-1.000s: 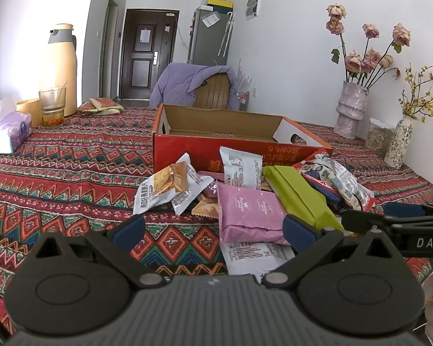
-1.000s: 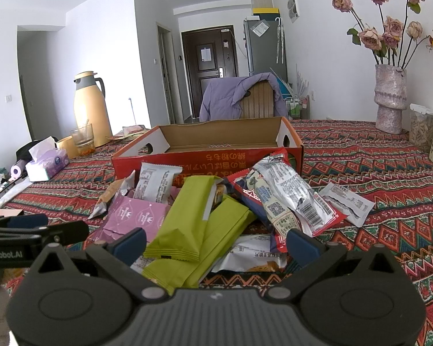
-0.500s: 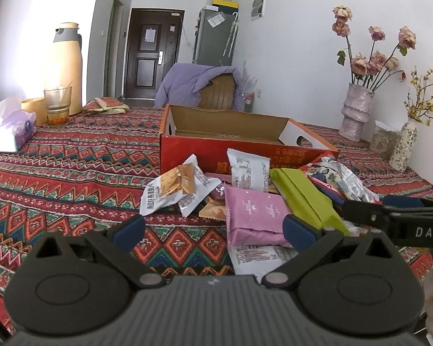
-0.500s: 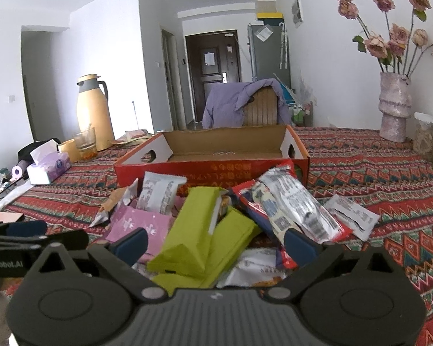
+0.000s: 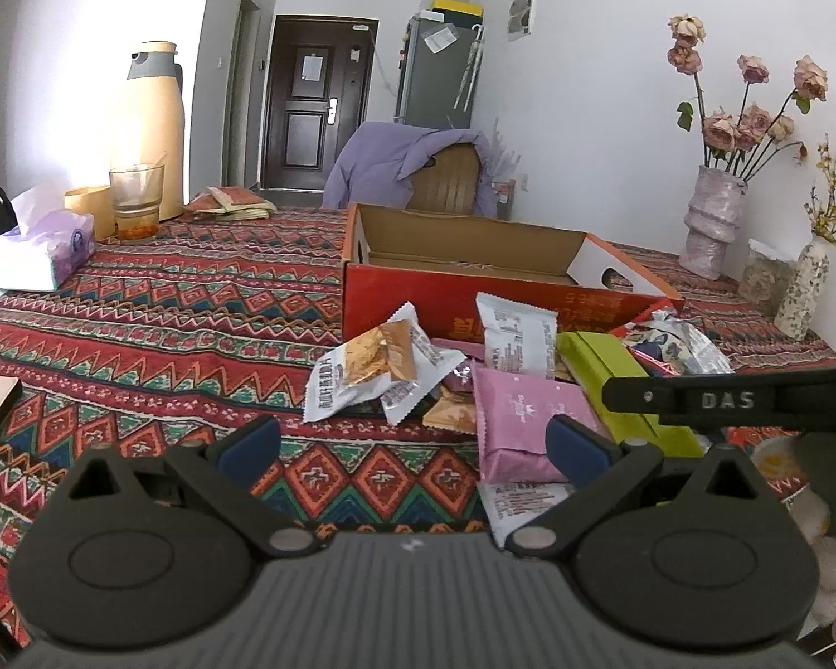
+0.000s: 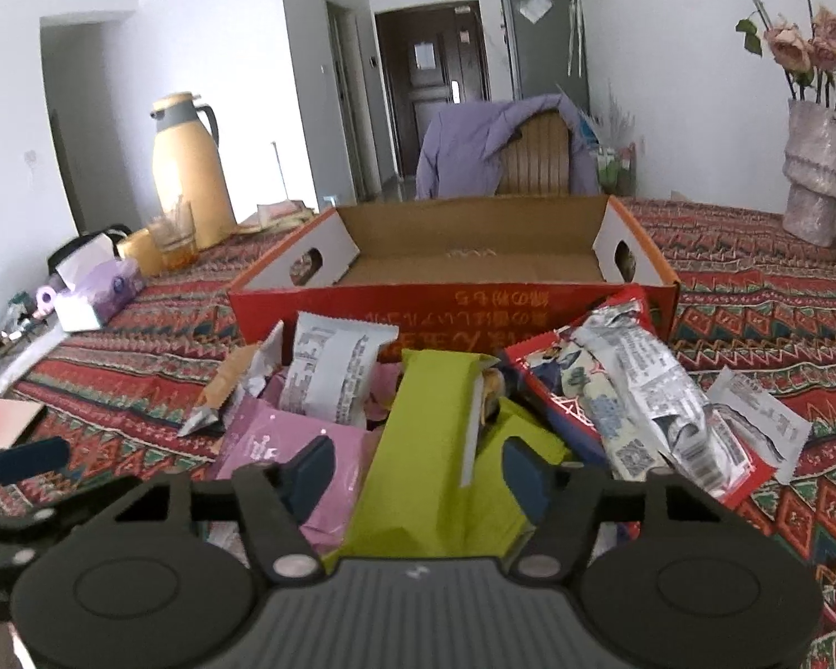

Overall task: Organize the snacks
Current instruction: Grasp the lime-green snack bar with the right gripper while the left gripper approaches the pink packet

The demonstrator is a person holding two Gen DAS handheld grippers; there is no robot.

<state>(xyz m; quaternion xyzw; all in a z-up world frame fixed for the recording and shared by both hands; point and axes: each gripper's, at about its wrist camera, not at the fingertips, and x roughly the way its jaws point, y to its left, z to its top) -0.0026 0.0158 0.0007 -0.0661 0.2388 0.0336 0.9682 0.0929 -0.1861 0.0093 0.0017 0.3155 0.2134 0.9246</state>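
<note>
A pile of snack packets lies on the patterned cloth in front of an open red cardboard box (image 6: 474, 301), whose inside is bare. My right gripper (image 6: 418, 476) hangs low over the pile with its jaws closing. The upper green packet (image 6: 423, 446) lies between them, with a gap still showing at the left pad. A pink packet (image 6: 262, 440) lies left of it, and red and silver packets (image 6: 641, 390) lie to its right. My left gripper (image 5: 412, 449) is open over bare cloth, its right finger beside the pink packet (image 5: 521, 423). The right gripper's finger (image 5: 724, 398) crosses the left wrist view.
A yellow thermos (image 5: 153, 128), a glass (image 5: 135, 198) and a tissue box (image 5: 42, 256) stand at the far left. Vases with dried flowers (image 5: 713, 223) line the right wall. Behind the box is a chair with a purple garment (image 5: 418, 167).
My right gripper has moved forward over the pile, and its jaws have narrowed around the green packet. The left gripper has stayed almost still and open.
</note>
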